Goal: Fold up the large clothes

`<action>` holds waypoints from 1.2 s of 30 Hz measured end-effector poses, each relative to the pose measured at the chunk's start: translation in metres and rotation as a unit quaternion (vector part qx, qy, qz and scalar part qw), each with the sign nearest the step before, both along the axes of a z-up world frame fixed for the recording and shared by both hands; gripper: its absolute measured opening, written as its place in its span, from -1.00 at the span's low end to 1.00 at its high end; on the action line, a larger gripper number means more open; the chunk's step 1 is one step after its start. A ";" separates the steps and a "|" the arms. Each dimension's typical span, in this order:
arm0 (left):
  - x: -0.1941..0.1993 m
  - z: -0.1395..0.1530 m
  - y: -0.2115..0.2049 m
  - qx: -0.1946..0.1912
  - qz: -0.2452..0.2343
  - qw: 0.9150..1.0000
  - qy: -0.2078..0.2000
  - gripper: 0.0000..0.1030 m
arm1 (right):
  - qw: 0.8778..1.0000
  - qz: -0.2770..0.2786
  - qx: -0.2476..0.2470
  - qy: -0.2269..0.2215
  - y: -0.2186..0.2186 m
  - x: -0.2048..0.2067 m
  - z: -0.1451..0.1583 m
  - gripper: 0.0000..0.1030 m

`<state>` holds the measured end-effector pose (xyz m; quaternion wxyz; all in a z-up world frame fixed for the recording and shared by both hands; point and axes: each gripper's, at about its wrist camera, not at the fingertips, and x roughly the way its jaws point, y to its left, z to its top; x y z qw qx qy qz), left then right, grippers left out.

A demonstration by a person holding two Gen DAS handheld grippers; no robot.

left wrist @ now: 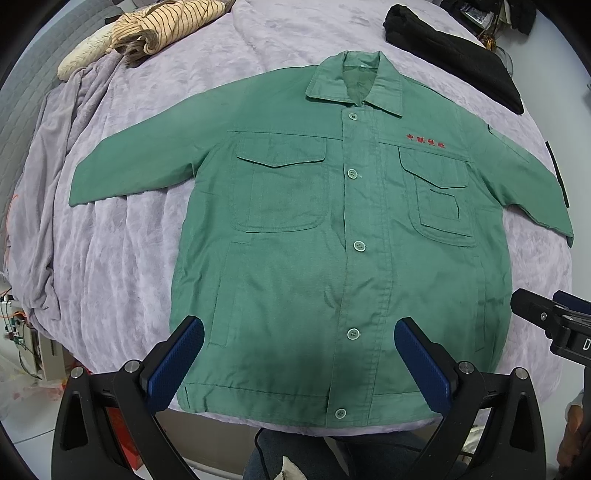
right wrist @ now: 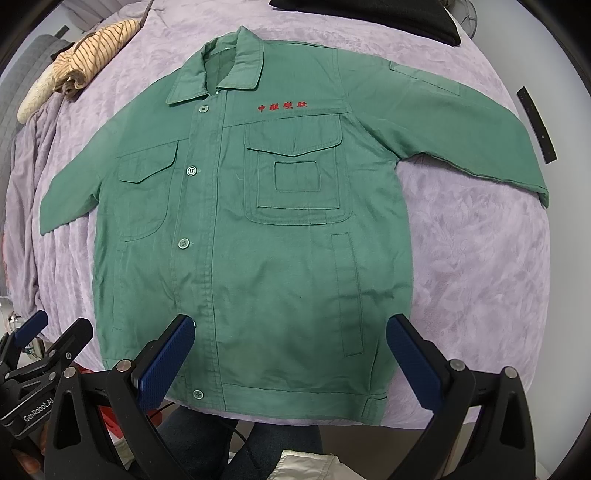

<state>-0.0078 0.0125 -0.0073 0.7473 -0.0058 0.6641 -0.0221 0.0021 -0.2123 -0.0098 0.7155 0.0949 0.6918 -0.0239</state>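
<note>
A green work jacket (left wrist: 332, 240) lies flat and buttoned on the purple-covered bed, collar far, hem near, both sleeves spread out sideways. It has two chest pockets and red lettering on the chest. It also shows in the right wrist view (right wrist: 258, 240). My left gripper (left wrist: 299, 332) is open and empty, hovering above the hem area. My right gripper (right wrist: 290, 328) is open and empty too, above the hem further right. The right gripper shows at the left view's right edge (left wrist: 546, 317); the left gripper shows at the right view's lower left (right wrist: 40, 343).
A purple blanket (left wrist: 129, 240) covers the bed. A striped beige garment (left wrist: 162, 22) lies at the far left and a black garment (left wrist: 450, 51) at the far right. A black strip (right wrist: 535, 125) lies beyond the right sleeve. The bed's near edge is just below the hem.
</note>
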 end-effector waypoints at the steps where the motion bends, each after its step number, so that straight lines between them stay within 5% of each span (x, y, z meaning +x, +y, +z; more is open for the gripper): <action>1: 0.001 -0.001 0.001 -0.002 -0.001 1.000 0.002 1.00 | 1.000 -0.001 -0.001 0.000 0.000 0.000 0.000 1.00; 9: 0.011 -0.012 0.023 -0.032 0.001 0.999 0.004 1.00 | 1.000 -0.018 0.002 0.005 0.006 0.006 -0.006 1.00; 12: 0.019 -0.019 0.048 -0.055 0.016 0.998 -0.003 1.00 | 0.999 -0.023 0.038 -0.005 0.015 0.012 -0.009 1.00; 16: 0.041 -0.033 0.106 -0.074 0.060 0.995 -0.011 1.00 | 0.992 -0.026 0.122 -0.006 0.041 0.026 -0.021 1.00; 20: 0.071 -0.055 0.188 -0.079 0.112 0.990 -0.029 1.00 | 0.994 -0.001 0.111 -0.017 0.089 0.047 -0.029 1.00; 30: 0.147 -0.133 0.399 -0.092 0.262 0.953 -0.125 1.00 | 0.990 0.054 0.131 -0.016 0.212 0.091 -0.079 1.00; 34: 0.167 -0.168 0.435 -0.099 0.289 0.943 -0.134 1.00 | 0.990 0.072 0.121 0.005 0.242 0.100 -0.104 1.00; 36: 0.175 -0.180 0.440 -0.096 0.296 0.941 -0.136 0.75 | 0.990 0.077 0.121 0.010 0.249 0.102 -0.113 1.00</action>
